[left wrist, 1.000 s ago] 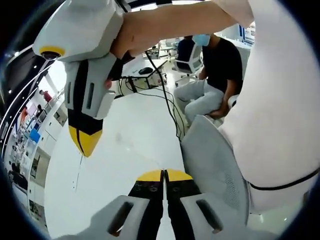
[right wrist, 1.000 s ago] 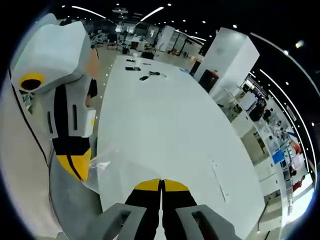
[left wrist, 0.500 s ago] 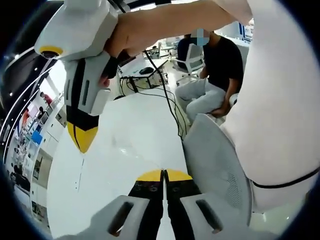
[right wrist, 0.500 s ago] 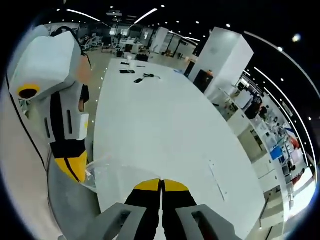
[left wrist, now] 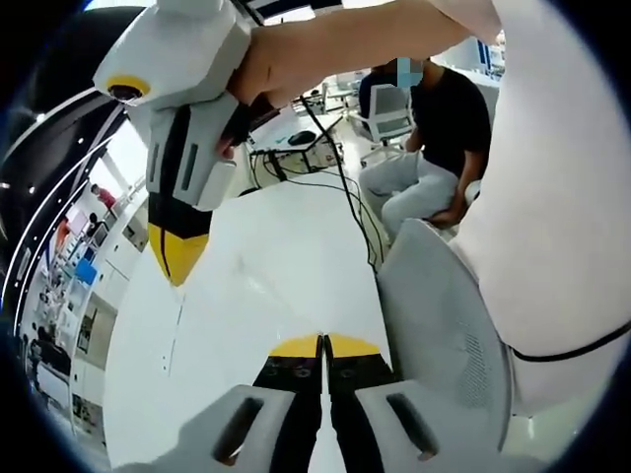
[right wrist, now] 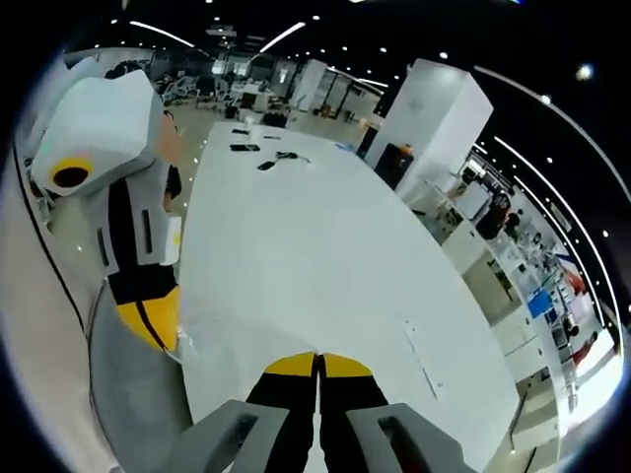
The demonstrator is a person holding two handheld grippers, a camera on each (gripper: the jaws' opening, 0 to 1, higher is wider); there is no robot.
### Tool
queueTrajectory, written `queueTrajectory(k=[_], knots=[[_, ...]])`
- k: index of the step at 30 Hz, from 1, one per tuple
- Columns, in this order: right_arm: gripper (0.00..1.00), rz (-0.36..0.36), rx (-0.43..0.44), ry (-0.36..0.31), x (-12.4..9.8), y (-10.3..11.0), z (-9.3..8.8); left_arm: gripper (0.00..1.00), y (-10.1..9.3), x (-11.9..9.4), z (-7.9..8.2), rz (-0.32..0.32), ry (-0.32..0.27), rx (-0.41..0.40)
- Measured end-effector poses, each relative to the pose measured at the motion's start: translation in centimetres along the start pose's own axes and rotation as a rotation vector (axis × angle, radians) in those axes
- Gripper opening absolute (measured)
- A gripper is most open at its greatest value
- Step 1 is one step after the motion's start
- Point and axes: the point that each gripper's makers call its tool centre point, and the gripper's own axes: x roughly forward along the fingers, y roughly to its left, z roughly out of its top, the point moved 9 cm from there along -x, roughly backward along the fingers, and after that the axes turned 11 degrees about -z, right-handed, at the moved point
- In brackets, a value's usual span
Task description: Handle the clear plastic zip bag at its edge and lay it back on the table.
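The clear plastic zip bag is a faint, glossy sheet on the near edge of the white table. Its corner meets the yellow tip of my left gripper, which comes in from the left of the right gripper view. In the left gripper view my left gripper has its jaws pressed together, and faint bag creases run from them onto the table. My right gripper is shut with nothing in it and hangs tip-down over the table in a person's hand.
A grey mesh chair back stands close on the right of the left gripper view. Behind it a person in a black shirt sits near trailing cables. Small dark items lie at the table's far end.
Both views have shifted slightly with the hands. The bag looked crinkled and raised by the left gripper's tip before and now looks flatter against the table. Both grippers have stayed shut.
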Motion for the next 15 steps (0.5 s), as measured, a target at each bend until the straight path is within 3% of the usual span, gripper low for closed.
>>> queueTrajectory(k=[15], knots=[[0.00, 0.005, -0.034, -0.025, -0.37, 0.16, 0.28, 0.00, 1.03, -1.04, 0.35, 0.100, -0.042, -0.002]])
